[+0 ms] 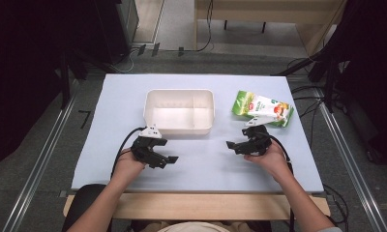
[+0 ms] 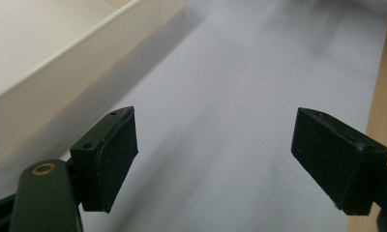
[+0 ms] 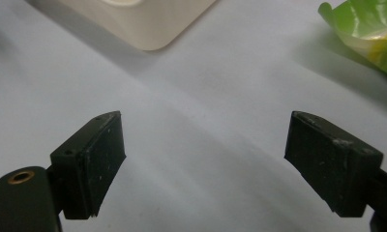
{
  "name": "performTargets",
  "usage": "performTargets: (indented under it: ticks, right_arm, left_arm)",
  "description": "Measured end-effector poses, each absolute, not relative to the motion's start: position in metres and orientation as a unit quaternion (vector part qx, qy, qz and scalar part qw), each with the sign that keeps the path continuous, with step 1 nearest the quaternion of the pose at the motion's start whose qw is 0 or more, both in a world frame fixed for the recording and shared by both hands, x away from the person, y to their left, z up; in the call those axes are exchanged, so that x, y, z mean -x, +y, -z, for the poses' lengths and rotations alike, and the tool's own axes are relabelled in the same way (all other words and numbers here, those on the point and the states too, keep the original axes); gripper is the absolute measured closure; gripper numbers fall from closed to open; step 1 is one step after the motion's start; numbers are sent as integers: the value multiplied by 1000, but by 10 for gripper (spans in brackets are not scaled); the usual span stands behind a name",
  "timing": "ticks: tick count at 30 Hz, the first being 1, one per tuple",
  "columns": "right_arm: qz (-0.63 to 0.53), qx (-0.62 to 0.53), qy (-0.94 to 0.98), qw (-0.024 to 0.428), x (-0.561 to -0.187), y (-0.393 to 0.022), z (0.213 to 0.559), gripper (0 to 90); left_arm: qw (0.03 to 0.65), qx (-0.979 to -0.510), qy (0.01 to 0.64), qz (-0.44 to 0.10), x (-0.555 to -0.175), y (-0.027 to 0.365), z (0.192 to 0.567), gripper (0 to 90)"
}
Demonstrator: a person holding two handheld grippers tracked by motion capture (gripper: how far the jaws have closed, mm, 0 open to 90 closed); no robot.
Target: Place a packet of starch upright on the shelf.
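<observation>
Two hand-held grippers hover low over a pale blue surface (image 1: 109, 145), each with both jaws spread wide and nothing between them. The left gripper (image 1: 168, 161) and the right gripper (image 1: 231, 144) point inward toward each other, a bare stretch of the surface between their tips. In the high view the person's forearms are cut off by the bottom edge, and the hands cover much of each gripper's body.

In the left gripper view, the jaws of the left gripper (image 2: 213, 162) frame bare surface; one wall of the white tub (image 2: 51, 92) runs just beyond the left-hand jaw, its far end cropped, and the background blurs out. In the right gripper view, the right gripper (image 3: 203, 166) likewise frames bare surface; past its jaws lie a rounded corner of the tub (image 3: 148, 26) and, beyond the right-hand jaw, a cropped edge of the green pouch (image 3: 370, 34).

From above, one white tub (image 1: 179, 112) sits just past the left gripper, and one green pouch (image 1: 262, 108) lies just behind the right gripper, its near edge partly hidden by the gripper's grey plate. Its printing is too small to read.
</observation>
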State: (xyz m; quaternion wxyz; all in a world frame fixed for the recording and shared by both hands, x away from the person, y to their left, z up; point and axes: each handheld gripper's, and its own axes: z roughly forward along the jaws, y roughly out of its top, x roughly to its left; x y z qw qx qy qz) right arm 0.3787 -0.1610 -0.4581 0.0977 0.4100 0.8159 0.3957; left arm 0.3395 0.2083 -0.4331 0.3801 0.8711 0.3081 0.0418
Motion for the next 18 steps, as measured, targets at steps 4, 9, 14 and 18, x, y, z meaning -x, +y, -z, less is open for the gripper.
performTargets:
  ticks: [4,9,14,18]
  right_arm:
    - [-392,-405,817,118,-376,-158,457,150]
    - [-395,-391,824,106,-374,-157,455,186]
    - [-407,-375,826,108,-371,-157,451,242]
    - [-408,-369,828,105,-371,-159,448,311]
  left_arm:
    - [380,-871,308,-45,-340,207,434,173]
    - [395,-864,310,-43,-342,205,435,173]
    - [395,-865,308,-38,-342,204,434,173]
    - [401,-863,305,-25,-340,202,434,173]
